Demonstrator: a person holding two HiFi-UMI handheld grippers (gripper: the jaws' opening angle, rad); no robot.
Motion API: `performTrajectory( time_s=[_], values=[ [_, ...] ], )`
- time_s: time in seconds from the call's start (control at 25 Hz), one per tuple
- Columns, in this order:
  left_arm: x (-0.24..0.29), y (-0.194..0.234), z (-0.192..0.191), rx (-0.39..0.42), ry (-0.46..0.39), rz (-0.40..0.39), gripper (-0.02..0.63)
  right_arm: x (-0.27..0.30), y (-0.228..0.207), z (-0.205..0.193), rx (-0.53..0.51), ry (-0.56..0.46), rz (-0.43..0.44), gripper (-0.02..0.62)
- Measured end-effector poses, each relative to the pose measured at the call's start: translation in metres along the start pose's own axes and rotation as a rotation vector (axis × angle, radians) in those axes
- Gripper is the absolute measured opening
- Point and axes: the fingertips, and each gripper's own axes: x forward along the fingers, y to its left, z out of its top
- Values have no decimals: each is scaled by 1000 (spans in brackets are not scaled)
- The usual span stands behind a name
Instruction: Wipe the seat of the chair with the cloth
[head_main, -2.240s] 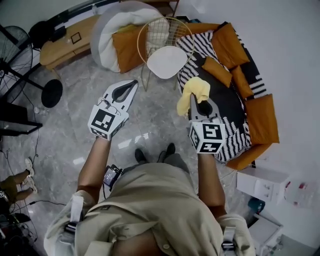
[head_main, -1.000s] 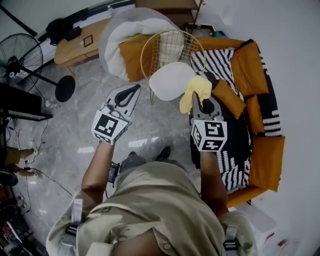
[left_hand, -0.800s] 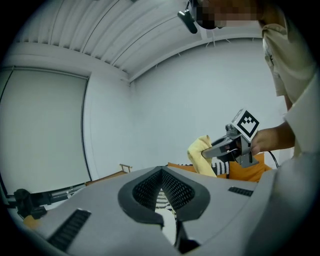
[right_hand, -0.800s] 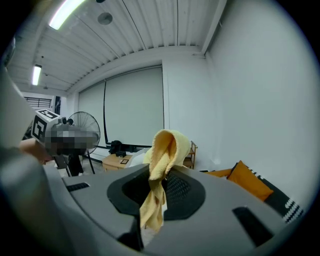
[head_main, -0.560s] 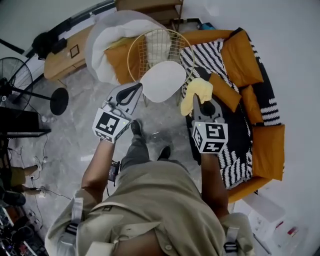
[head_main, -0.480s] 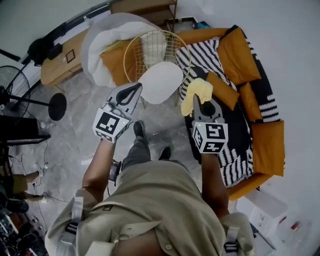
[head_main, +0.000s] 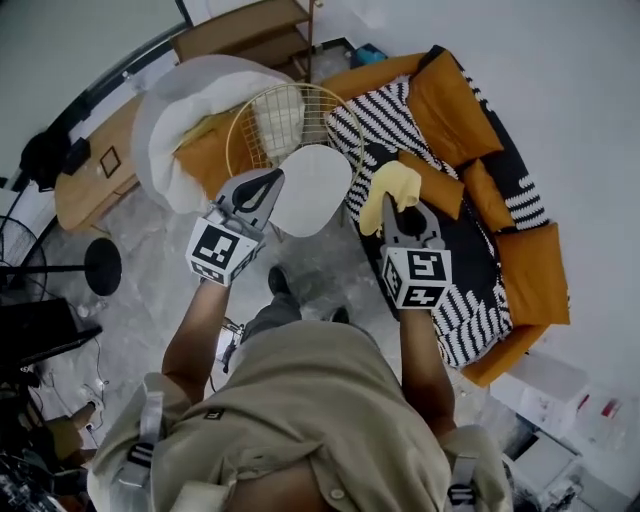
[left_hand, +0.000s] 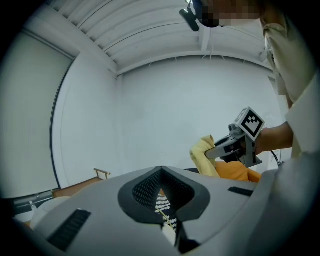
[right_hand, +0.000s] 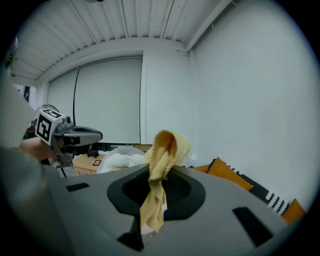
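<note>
Two claws: the right gripper squeezes the yellow cloth, held up just right of the white chair seat; the left gripper is closed on nothing. A weak squeeze could drop it when rubbing

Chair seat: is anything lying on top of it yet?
Nothing shows on the white seat; the cloth is clamped in the right gripper beside it. The left gripper covers its left edge.
</note>
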Motion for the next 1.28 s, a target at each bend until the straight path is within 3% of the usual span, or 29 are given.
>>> performTrajectory(
  time_s=[0.32, 0.52, 0.88, 1.28],
  values=[
    [16, 73, -7, -22, -28, -86, 15, 53, 29, 21, 4, 18, -83, 61],
    [16, 108, -13, -31, -42, -100, 15, 77, 43, 28, -8, 35, -111, 61],
    [26, 151, -38, -58, -12, -29, 15, 134, 33, 38, -24, 60, -75, 61],
    [52, 195, -54, -67, 64, 79, 15, 224, 16, 48, -32, 76, 43, 61]
  ],
)
